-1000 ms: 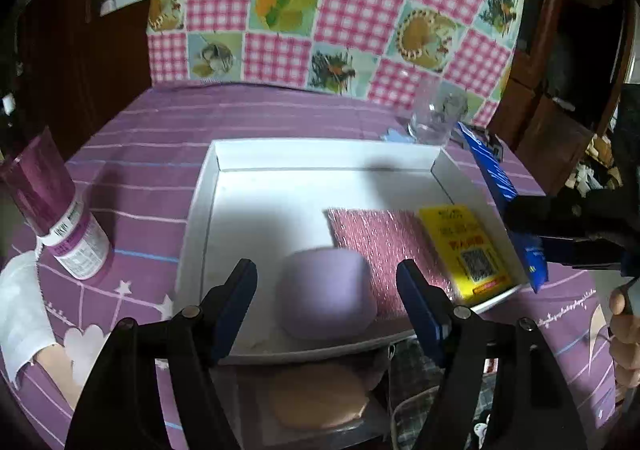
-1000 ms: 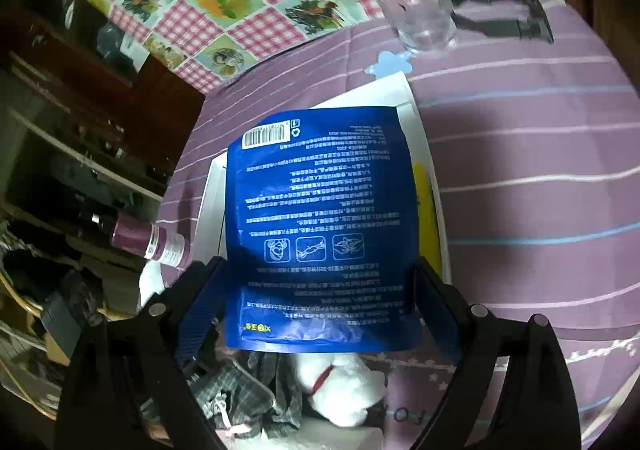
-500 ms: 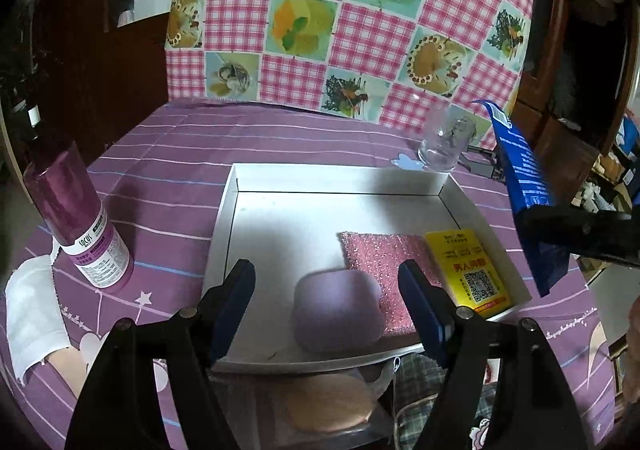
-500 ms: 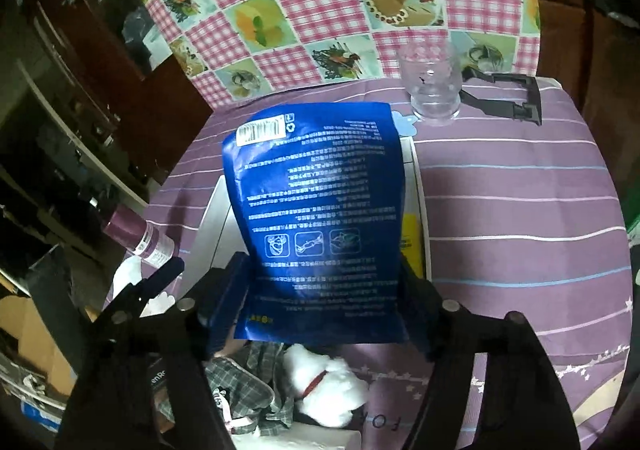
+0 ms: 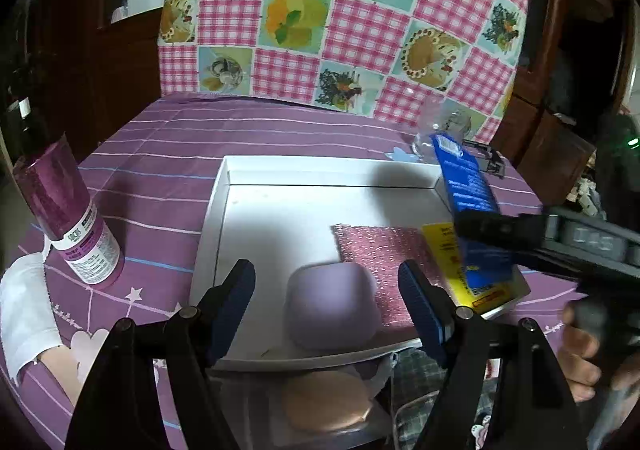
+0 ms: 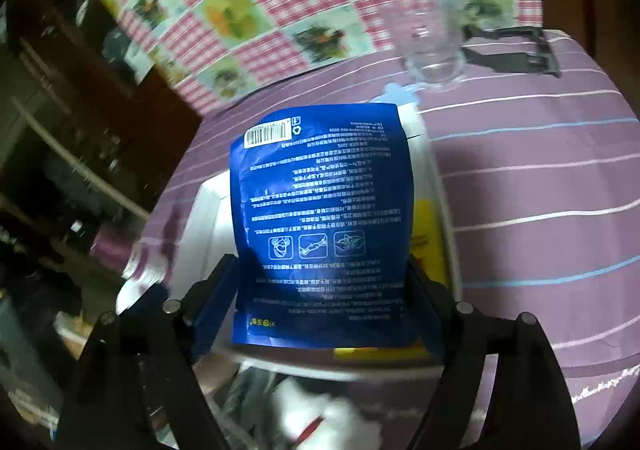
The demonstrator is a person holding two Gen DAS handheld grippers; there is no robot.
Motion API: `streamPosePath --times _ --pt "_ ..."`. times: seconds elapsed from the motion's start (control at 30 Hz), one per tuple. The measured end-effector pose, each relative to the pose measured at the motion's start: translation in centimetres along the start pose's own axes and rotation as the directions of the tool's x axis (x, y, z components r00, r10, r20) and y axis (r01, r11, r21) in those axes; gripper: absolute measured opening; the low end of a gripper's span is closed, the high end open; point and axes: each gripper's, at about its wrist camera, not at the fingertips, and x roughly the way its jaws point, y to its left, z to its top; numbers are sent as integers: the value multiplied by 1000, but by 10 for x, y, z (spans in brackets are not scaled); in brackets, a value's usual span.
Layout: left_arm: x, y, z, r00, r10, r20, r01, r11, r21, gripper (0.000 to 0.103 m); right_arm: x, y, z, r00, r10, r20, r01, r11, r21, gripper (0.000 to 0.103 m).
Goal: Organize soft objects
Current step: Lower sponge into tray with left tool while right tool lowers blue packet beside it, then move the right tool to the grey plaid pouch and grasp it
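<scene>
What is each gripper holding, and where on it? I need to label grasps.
The right gripper holds the blue pouch by the side edges of its lower end. The left gripper holds nothing; its jaws stand open around the lilac sponge.

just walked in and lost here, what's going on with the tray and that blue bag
A person holding two grippers is sorting soft things into a shallow white tray. The right gripper has a flat blue printed pouch between its fingers, over the tray's right side; its jaws have just been opening. The left gripper hangs open over a rounded lilac sponge in the tray.
</scene>
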Motion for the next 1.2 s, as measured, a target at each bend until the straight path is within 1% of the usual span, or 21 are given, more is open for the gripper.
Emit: streamPosePath --times 0.07,0.13,0.2,0.23,0.27,0.3,0.33,0.37,0.43,0.5,0.57,0.67,0.7,0.73,0.77,0.83,0.9,1.0,1.07,1.2 --pt "-1 -1 0 1000 -29 2 29 1000 5 74 5 -4 -1 998 49 -37 -49 999 10 89" --pt "-4 -4 0 996 -86 -2 86 996 13 74 8 0 -2 998 25 -55 -26 1000 -17 91" --pt "-4 -8 0 985 -171 -29 172 984 38 74 11 7 -3 997 -9 -76 5 999 -53 93" --pt "-5 -11 -1 981 -192 -37 194 980 53 74 12 8 -3 997 -22 -78 17 998 -62 94" --pt "-5 -15 0 982 -187 -34 189 980 68 74 12 8 -3 997 -22 -73 18 998 -55 94" --pt "-6 -18 -1 985 -167 -28 169 982 86 74 10 6 -3 998 -14 -66 12 999 -39 94" --pt "-7 -22 -1 991 -132 -19 133 985 109 74 7 4 -2 998 -2 -57 1 1000 -22 94" --pt "-7 -24 -1 994 -113 -11 113 986 121 74 3 2 -1 999 4 -45 -5 1000 -13 94" --pt "-8 -26 -1 996 -84 1 83 988 132 74 -5 2 0 1000 -9 -20 9 1000 -12 94" --pt "-6 -26 -1 998 -60 -2 59 989 133 74 -11 3 2 999 -48 -14 48 999 -14 94" --pt "-7 -23 -1 999 -50 2 49 990 134 74 -19 4 3 999 -40 7 40 999 -16 93" --pt "-11 -21 1 999 -28 20 25 991 134 74 -32 9 5 998 -49 43 49 999 -15 88" --pt "-14 -21 1 999 -21 29 17 991 131 74 -35 12 4 997 -67 42 68 998 -15 83" --pt "-16 -21 2 999 -13 34 9 991 130 74 -37 18 4 996 -87 33 88 996 -31 77" --pt "-19 -21 3 999 -3 38 -2 992 128 74 -40 25 3 995 -97 29 99 993 -61 74" --pt "-31 -21 2 998 23 58 -30 992 125 74 -50 40 0 993 -95 65 101 990 -102 65" --pt "-44 -21 0 997 35 72 -45 989 139 74 -63 53 -6 991 -77 109 92 987 -133 64" --pt "-65 -20 -6 994 64 92 -79 983 168 74 -83 70 -19 985 -13 172 43 983 -176 64" --pt "-80 -17 -10 992 69 107 -86 983 164 73 -92 78 -28 978 20 206 26 976 -216 64" --pt "-103 -11 -21 992 56 114 -72 987 145 71 -108 88 -46 971 7 240 54 968 -246 64"
